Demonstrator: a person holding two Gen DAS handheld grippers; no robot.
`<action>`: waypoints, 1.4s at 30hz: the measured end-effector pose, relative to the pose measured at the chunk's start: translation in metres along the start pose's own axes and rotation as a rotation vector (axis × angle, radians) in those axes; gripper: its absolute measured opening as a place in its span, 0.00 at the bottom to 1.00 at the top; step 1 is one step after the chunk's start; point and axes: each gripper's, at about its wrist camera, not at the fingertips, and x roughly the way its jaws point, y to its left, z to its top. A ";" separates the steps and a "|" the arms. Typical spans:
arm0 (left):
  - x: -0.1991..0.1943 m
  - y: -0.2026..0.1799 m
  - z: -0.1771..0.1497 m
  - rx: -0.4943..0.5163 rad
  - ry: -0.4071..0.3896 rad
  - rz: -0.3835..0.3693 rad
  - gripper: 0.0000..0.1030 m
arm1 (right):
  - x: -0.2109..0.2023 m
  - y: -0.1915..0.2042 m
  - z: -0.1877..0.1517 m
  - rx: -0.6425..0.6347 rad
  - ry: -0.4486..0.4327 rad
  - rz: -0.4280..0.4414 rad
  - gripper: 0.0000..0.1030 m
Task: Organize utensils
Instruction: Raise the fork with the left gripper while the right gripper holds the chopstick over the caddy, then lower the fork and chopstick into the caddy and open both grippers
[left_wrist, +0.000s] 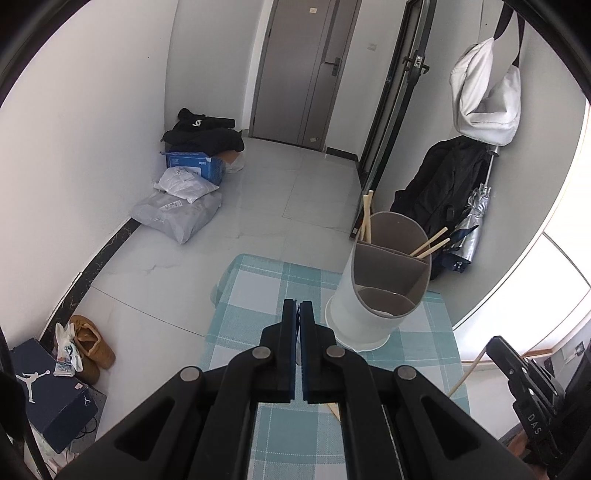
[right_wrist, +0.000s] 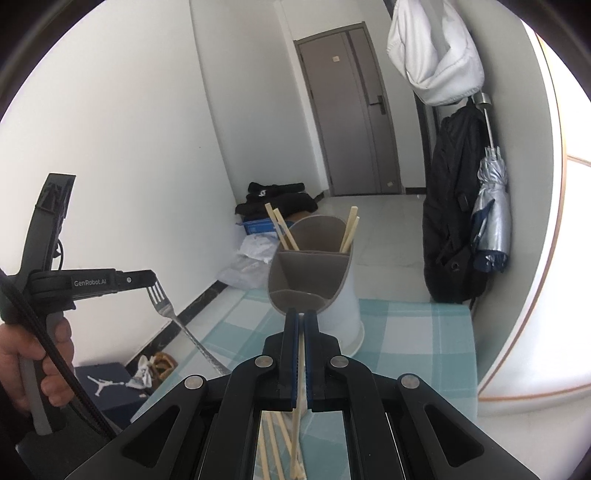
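A white utensil holder (left_wrist: 373, 295) (right_wrist: 332, 291) with grey dividers stands on the teal checked tablecloth (left_wrist: 255, 291). Chopsticks (right_wrist: 282, 230) stick out of its back compartments. My left gripper (left_wrist: 297, 306) is shut on a metal fork (right_wrist: 173, 314), held tines up to the left of the holder; in the left wrist view the fork is hidden between the fingers. My right gripper (right_wrist: 301, 317) is shut on a single chopstick (right_wrist: 300, 387) just in front of the holder. More loose chopsticks (right_wrist: 271, 443) lie on the cloth below it.
The table's far edge (left_wrist: 280, 260) drops to a tiled floor with bags and a blue box (left_wrist: 192, 166). A black jacket and folded umbrella (right_wrist: 491, 210) hang by the wall right of the table. Shoes (left_wrist: 90, 343) and a shoebox sit at left.
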 end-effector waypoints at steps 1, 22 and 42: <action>-0.004 -0.002 0.000 0.004 -0.001 -0.008 0.00 | -0.001 0.001 0.000 0.001 0.000 0.000 0.02; -0.042 -0.018 0.026 -0.057 -0.051 -0.140 0.00 | -0.028 0.000 0.031 0.057 -0.062 0.015 0.02; -0.026 -0.048 0.130 -0.074 -0.126 -0.242 0.00 | -0.005 -0.022 0.179 0.033 -0.186 0.014 0.02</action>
